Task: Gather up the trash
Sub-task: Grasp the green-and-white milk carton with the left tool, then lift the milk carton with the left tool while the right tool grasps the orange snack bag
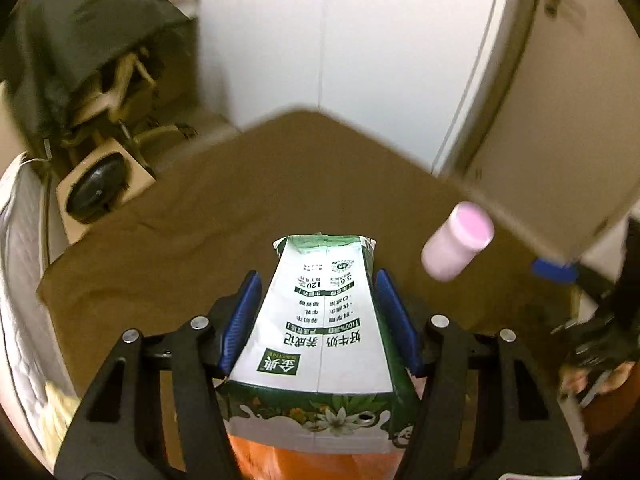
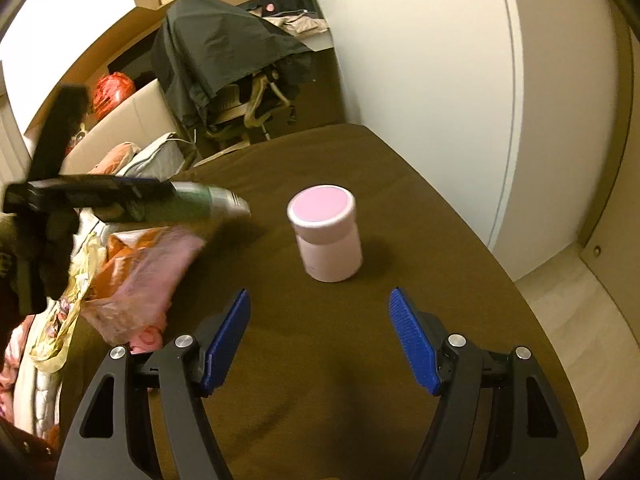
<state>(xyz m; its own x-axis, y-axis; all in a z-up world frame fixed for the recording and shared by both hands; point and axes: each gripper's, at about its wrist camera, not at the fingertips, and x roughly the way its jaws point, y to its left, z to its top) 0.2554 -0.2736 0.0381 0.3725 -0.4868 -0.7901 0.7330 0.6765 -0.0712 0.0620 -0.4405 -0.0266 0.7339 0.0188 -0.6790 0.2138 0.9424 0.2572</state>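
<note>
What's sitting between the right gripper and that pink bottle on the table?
Nothing: in the right wrist view only bare brown tablecloth lies between the open right gripper and the pink bottle.

Dim warm indoor light, soft shadows, motion blur, strong fisheye edge distortion.

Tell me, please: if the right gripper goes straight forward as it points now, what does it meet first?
Probably the pink jar: it stands ahead of the open right gripper, nearly centred between the fingers.
</note>
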